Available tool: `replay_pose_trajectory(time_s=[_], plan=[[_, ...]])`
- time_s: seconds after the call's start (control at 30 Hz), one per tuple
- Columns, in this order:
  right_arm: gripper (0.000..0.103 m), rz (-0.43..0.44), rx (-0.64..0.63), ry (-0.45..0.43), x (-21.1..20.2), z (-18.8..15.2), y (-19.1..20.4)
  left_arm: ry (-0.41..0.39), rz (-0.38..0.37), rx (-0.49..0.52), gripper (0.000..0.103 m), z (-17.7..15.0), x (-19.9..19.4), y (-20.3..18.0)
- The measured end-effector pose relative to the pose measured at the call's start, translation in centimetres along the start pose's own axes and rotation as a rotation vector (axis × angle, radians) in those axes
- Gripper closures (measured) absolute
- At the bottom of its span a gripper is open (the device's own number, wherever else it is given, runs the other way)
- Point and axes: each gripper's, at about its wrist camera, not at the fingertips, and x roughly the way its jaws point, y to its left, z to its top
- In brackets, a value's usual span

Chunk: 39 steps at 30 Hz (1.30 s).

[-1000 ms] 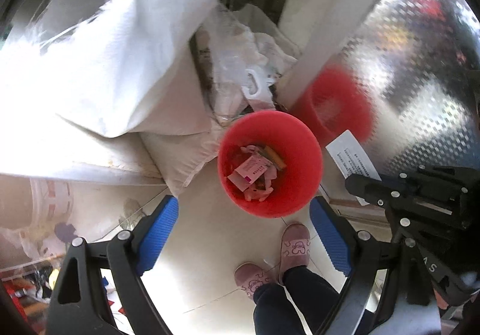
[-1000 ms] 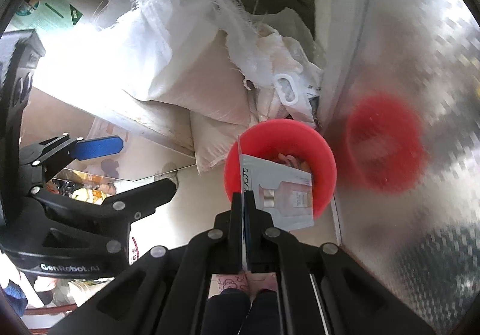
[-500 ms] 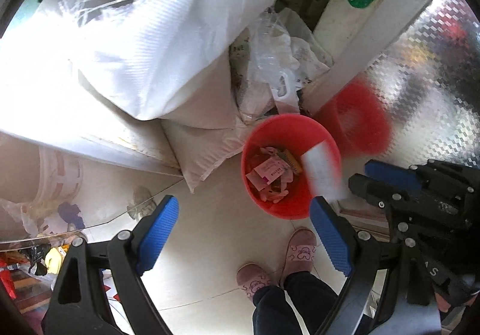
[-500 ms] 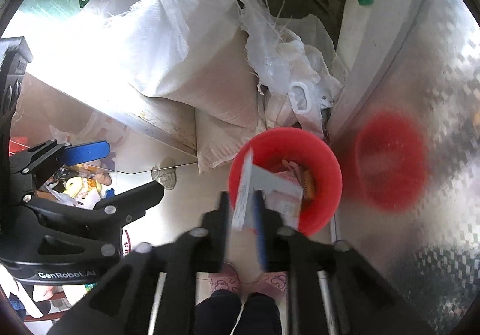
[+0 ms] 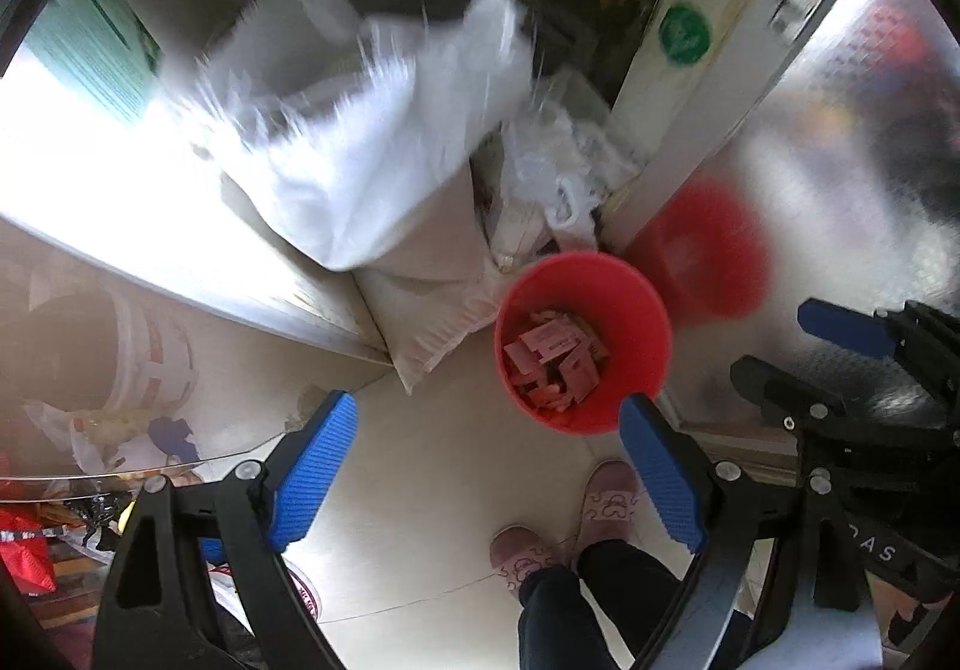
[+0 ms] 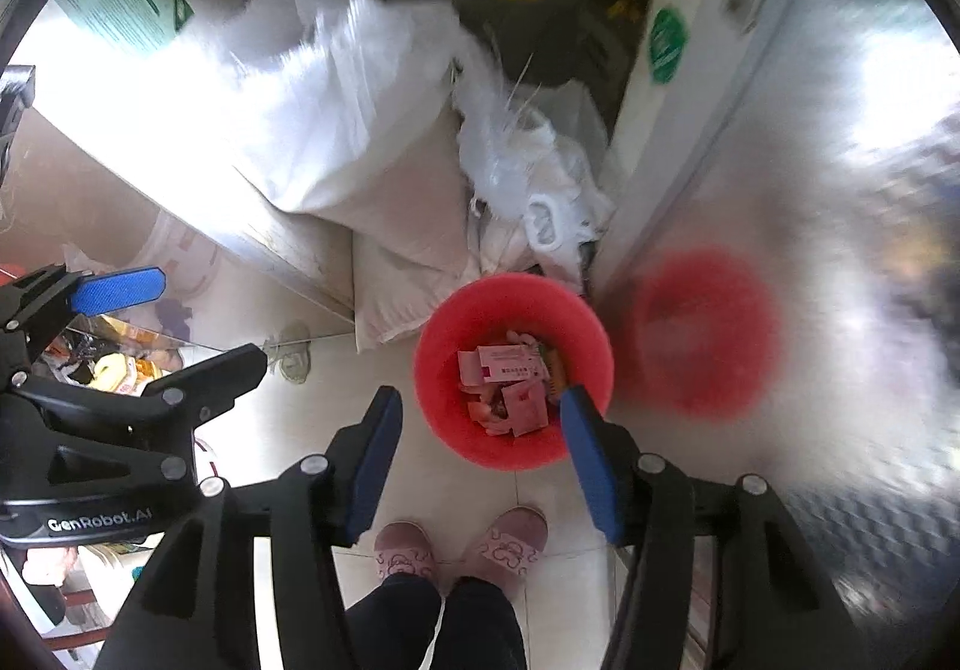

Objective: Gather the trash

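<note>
A red trash bin (image 5: 636,310) stands on the floor, holding several pink and white paper scraps and packets (image 5: 555,358). It also shows in the right wrist view (image 6: 444,334), with the scraps (image 6: 507,379) inside it. My left gripper (image 5: 489,466) is open and empty, held above the floor in front of the bin. My right gripper (image 6: 480,454) is open and empty, right above the bin's near rim. The right gripper also shows at the right edge of the left wrist view (image 5: 840,370).
White woven sacks (image 6: 336,117) and plastic bags (image 6: 540,178) are piled behind the bin. A shiny metal panel (image 6: 810,250) to the right reflects the bin. A glass table edge (image 5: 180,466) is at left. The person's pink slippers (image 6: 462,544) stand on the tiled floor.
My right gripper opened and let go of the white card box, which dropped into the bin. Both grippers rose and pulled back a little from the bin.
</note>
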Motion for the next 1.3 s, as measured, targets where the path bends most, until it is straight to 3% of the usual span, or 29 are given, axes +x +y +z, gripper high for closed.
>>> replay_pose_trajectory(time_s=[0.27, 0.57, 0.8, 1.1, 1.3], plan=[[0.05, -0.002, 0.012, -0.084, -12.7, 0.5, 0.2, -0.107, 0.033, -0.001, 0.015, 1.0, -13.3, -1.7], [0.027, -0.121, -0.008, -0.218, -25.5, 0.0, 0.6, -0.194, 0.04, -0.008, 0.015, 1.4, -25.5, -3.2], [0.018, -0.198, 0.071, -0.3, -31.4, -1.9, 1.8, -0.222, -0.035, 0.014, 0.015, 1.0, -30.6, -2.9], [0.014, -0.361, 0.183, -0.399, -36.2, -5.2, 5.6, -0.295, -0.055, 0.123, 0.015, -1.4, -36.1, -1.6], [0.014, -0.391, 0.233, -0.412, -38.0, -7.5, 6.3, -0.321, -0.067, 0.167, 0.015, -4.2, -38.1, -0.6]])
